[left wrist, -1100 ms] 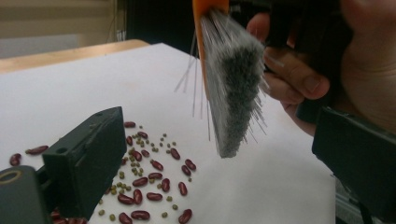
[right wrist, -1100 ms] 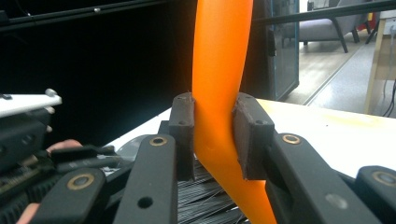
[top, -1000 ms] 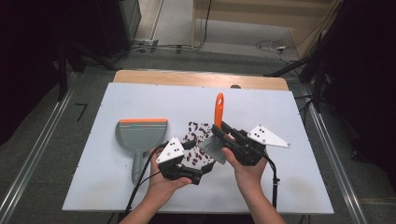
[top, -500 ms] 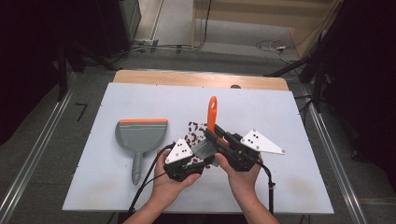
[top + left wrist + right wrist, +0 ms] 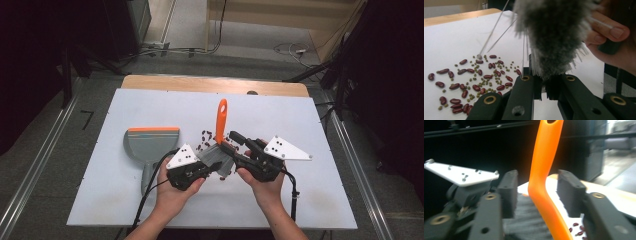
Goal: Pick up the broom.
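Note:
A hand brush with an orange handle (image 5: 221, 119) and grey bristles (image 5: 214, 157) stands over a scatter of red and green beans (image 5: 205, 137) on the white table. My left gripper (image 5: 210, 168) has just been closing and is shut on the bristle head (image 5: 551, 37), its jaws pinching the bristle tips (image 5: 543, 86). My right gripper (image 5: 233, 141) has just been opening. Its jaws stand apart on either side of the orange handle (image 5: 544, 182), with a gap on each side. In the right gripper view the left gripper's white plate (image 5: 461, 173) sits at left.
A grey dustpan (image 5: 151, 145) with an orange rim lies left of the hands. Beans (image 5: 474, 75) spread over the white board (image 5: 310, 205) ahead of the left gripper. A wooden strip (image 5: 190, 83) runs along the far edge. The person's right hand (image 5: 609, 37) is close to the bristles.
The left gripper has come in and closed on the brush's bristles. The right gripper's jaws have parted off the orange handle. The handle has shifted slightly left.

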Demonstrator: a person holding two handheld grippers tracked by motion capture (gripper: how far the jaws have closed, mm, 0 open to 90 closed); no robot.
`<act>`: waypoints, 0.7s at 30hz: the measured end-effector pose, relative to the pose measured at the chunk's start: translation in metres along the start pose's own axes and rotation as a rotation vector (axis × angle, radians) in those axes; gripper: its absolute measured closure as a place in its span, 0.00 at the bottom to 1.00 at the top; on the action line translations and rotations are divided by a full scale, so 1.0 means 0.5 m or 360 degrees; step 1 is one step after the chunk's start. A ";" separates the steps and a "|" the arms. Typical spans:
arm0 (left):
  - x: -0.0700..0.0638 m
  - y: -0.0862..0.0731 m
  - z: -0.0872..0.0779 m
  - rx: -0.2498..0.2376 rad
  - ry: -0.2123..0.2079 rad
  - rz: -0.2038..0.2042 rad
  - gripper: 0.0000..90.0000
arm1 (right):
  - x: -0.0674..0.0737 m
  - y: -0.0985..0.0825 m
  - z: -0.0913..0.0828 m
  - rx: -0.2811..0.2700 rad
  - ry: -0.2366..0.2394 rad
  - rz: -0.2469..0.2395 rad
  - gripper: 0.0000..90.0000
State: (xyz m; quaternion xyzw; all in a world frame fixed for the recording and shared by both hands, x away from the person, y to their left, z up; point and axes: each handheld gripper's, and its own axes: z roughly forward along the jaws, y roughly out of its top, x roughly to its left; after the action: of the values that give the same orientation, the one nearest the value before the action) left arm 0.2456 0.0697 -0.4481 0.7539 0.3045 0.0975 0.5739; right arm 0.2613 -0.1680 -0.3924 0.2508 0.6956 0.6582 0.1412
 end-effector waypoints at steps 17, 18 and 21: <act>0.033 0.016 -0.040 0.0040 -0.0367 0.0127 0.96 | -0.078 -0.035 0.001 0.0229 0.0534 0.0083 0.56; 0.033 0.016 -0.041 0.0038 -0.0386 0.0136 0.96 | -0.079 -0.037 0.002 0.0236 0.0559 0.0091 0.57; 0.031 0.016 -0.041 0.0019 -0.0436 0.0139 0.96 | -0.079 -0.045 0.007 0.0267 0.0638 0.0095 0.60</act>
State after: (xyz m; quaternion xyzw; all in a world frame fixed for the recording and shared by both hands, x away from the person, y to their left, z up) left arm 0.2507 0.0937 -0.4373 0.7762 0.1908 0.0168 0.6007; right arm 0.2927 -0.1863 -0.4200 0.1463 0.7544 0.6386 -0.0409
